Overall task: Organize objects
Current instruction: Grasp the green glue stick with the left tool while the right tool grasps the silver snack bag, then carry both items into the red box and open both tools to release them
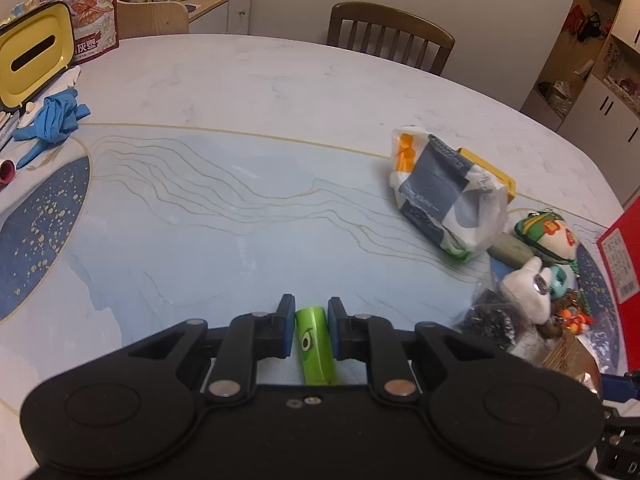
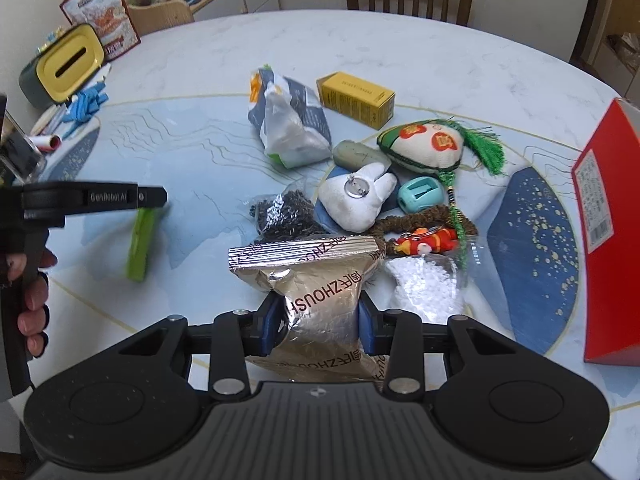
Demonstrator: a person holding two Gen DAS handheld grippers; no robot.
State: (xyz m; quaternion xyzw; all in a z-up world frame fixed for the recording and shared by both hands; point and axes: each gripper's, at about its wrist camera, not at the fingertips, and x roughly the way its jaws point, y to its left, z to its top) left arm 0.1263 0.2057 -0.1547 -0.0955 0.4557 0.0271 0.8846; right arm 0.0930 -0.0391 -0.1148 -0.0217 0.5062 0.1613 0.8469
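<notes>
Two handheld grippers work over a round, pale blue and white bench. The left gripper [image 1: 311, 330] has a small green tube [image 1: 316, 346] with a cartoon eye between its blue pads, which sit close on either side; whether they press it is hard to tell. In the right wrist view the tube slopes down to the bench, well left of the clutter.

The right gripper [image 2: 318, 330] is closed on the middle of a silver foil packet [image 2: 316, 276], crumpling its sides. Just beyond it lies a heap: a bag of dark beads [image 2: 285, 216], a white plush [image 2: 356, 196], a teal round piece [image 2: 420, 196], an embroidered charm [image 2: 428, 146], a yellow box [image 2: 356, 98] and a grey-and-white pouch [image 2: 290, 122]. A red box [image 2: 604, 240] stands at the right.

Sorting seems to be mid-way, with each gripper on one item. Next, each item likely needs carrying to its own clear spot, lifted clear of the heap.
</notes>
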